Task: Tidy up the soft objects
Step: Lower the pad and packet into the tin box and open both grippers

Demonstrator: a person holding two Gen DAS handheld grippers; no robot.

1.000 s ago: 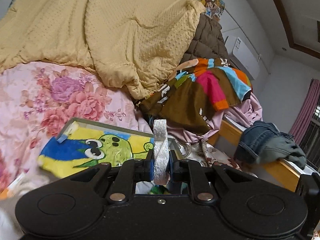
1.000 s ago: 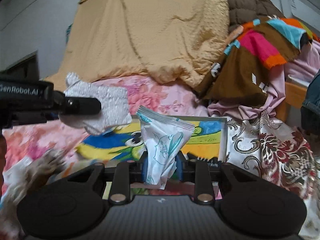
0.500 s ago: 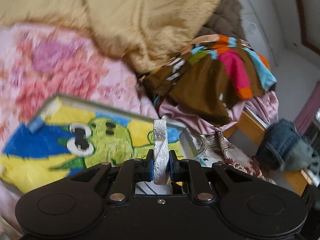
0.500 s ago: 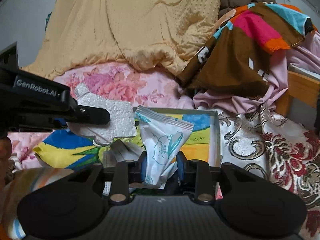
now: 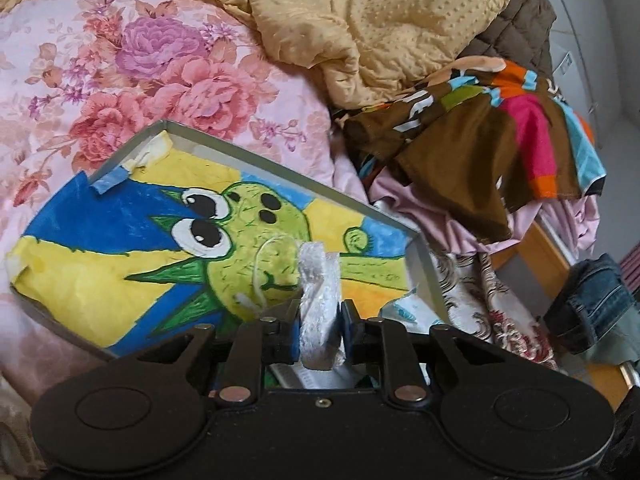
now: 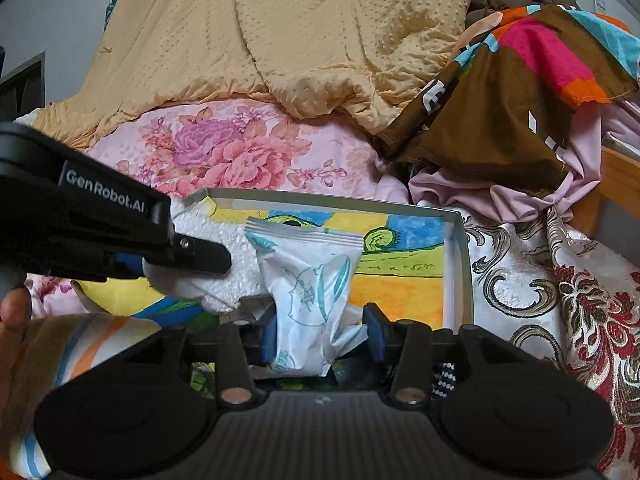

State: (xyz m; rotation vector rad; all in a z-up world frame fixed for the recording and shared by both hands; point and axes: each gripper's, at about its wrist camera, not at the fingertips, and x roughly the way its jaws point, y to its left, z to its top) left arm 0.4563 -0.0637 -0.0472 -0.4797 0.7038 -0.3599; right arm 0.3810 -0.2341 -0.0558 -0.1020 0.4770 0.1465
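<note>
- Presently the left gripper (image 5: 320, 322) pinches a white, rough-textured foam-like piece (image 5: 319, 300) edge-on between its blue pads; in the right wrist view the same gripper (image 6: 218, 258) reaches in from the left with that white piece (image 6: 224, 252) clamped in its black fingers.
- Right gripper (image 6: 320, 330): its blue pads stand apart, and a white plastic packet with teal printing (image 6: 310, 292) stands upright between them; the left pad touches the packet, while a gap shows at the right pad, so a firm hold cannot be told.
- Both held items sit over the near end of a shallow grey metal tray (image 5: 280, 170), whose rim (image 6: 464, 264) shows in both views.
- A yellow, blue and green cartoon-creature cloth (image 5: 120, 264) lines the tray, with a thin white string (image 5: 260, 268) lying on it just beyond the left gripper.
- The tray rests on a pink floral bedspread (image 5: 120, 60).
- Beyond it lies a crumpled dotted yellow-tan blanket (image 6: 320, 40).
- To the right are a brown garment with pink, orange and blue patches (image 5: 500, 140) and a cream cloth with red and grey scrollwork (image 6: 560, 280).
- Blue denim jeans (image 5: 592, 304) lie at the far right of the left wrist view.
</note>
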